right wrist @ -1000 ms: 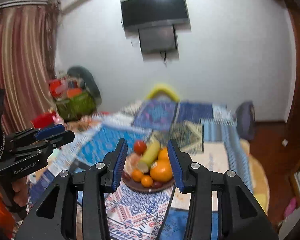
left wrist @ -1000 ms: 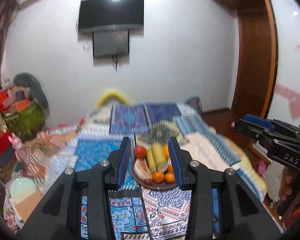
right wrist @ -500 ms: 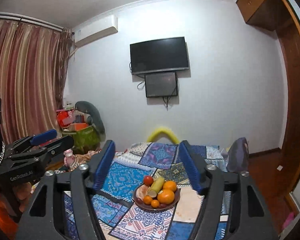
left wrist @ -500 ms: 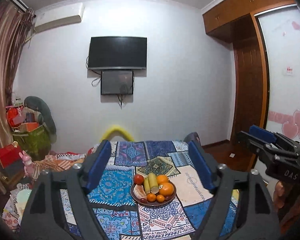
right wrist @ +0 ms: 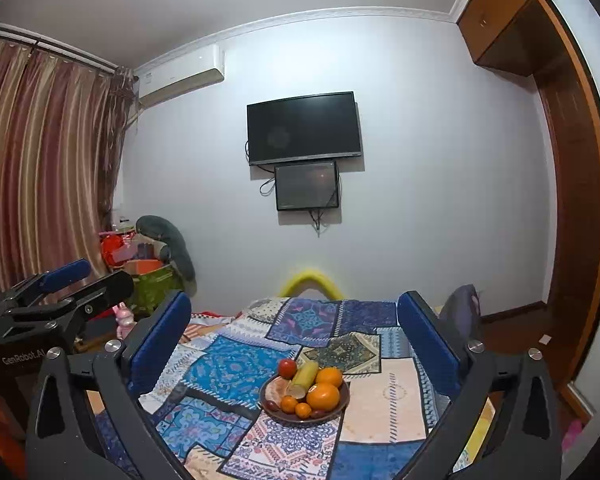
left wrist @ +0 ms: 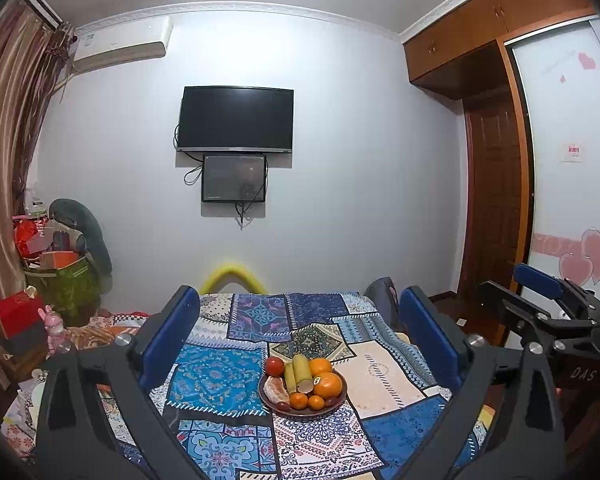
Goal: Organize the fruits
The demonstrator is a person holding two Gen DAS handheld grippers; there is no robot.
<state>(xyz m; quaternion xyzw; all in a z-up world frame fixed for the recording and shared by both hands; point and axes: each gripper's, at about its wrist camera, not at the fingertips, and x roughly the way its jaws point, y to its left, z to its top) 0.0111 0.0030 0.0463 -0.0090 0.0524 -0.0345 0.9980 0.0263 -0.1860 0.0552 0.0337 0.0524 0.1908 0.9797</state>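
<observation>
A brown plate (left wrist: 338,400) of fruit sits on a patchwork-covered table (left wrist: 220,380). It holds a red tomato (left wrist: 275,365), large oranges (left wrist: 328,385), small tangerines (left wrist: 299,401), green-yellow bananas (left wrist: 300,368) and a peeled orange (left wrist: 275,388). My left gripper (left wrist: 300,344) is open and empty, back from the plate. My right gripper (right wrist: 296,344) is open and empty, also back from the plate (right wrist: 274,409). The right gripper shows at the right edge of the left wrist view (left wrist: 548,304); the left gripper shows at the left edge of the right wrist view (right wrist: 60,292).
The patchwork cloth (right wrist: 236,368) covers the whole table. A TV (left wrist: 236,120) hangs on the far wall. A cluttered pile with a green bag (left wrist: 64,280) stands at the left. A wooden wardrobe and door (left wrist: 496,208) are at the right.
Both grippers have opened wide from a narrow gap. Both have pulled up and back, so the plate looks smaller and farther and more of the room shows.
</observation>
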